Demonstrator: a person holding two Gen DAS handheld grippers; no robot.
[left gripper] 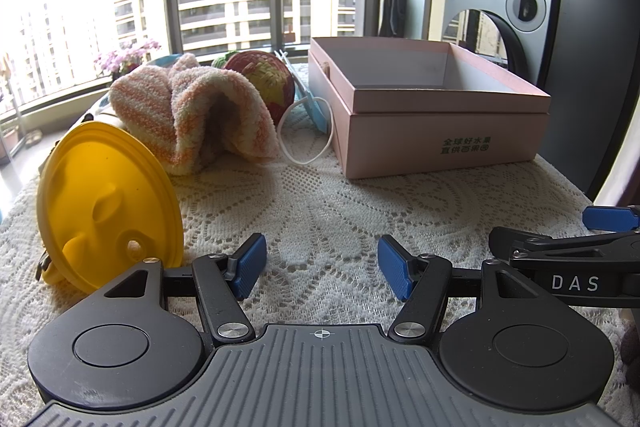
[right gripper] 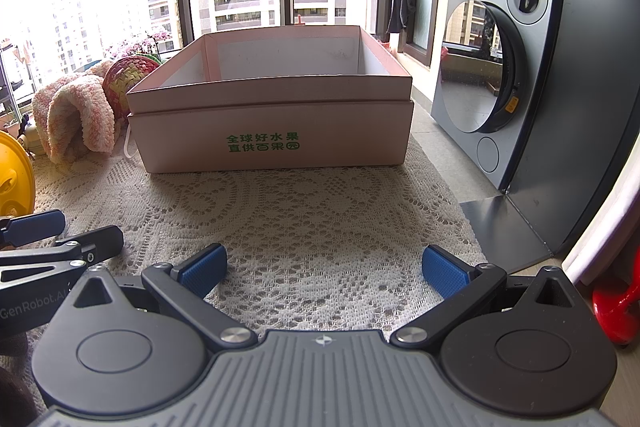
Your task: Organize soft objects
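Note:
A crumpled orange-and-white striped towel [left gripper: 196, 115] lies at the far left of the lace-covered table, also seen as the towel [right gripper: 76, 119] in the right wrist view. Behind it rests a red-and-yellow woven ball [left gripper: 266, 81], the same ball [right gripper: 128, 81] beside the box. A face mask [left gripper: 316, 107] with white ear loops leans against the open pink box [left gripper: 440, 131], whose front [right gripper: 272, 143] carries green print. My left gripper [left gripper: 322, 265] hovers open over bare lace, nothing between its blue pads. My right gripper [right gripper: 324, 271] is open too, in front of the box.
A yellow plastic lid [left gripper: 108, 207] stands on edge at the near left, close to my left gripper. A grey washing machine [right gripper: 500, 75] stands to the right of the table, and a red object [right gripper: 616, 307] sits on the floor. Windows run behind the table.

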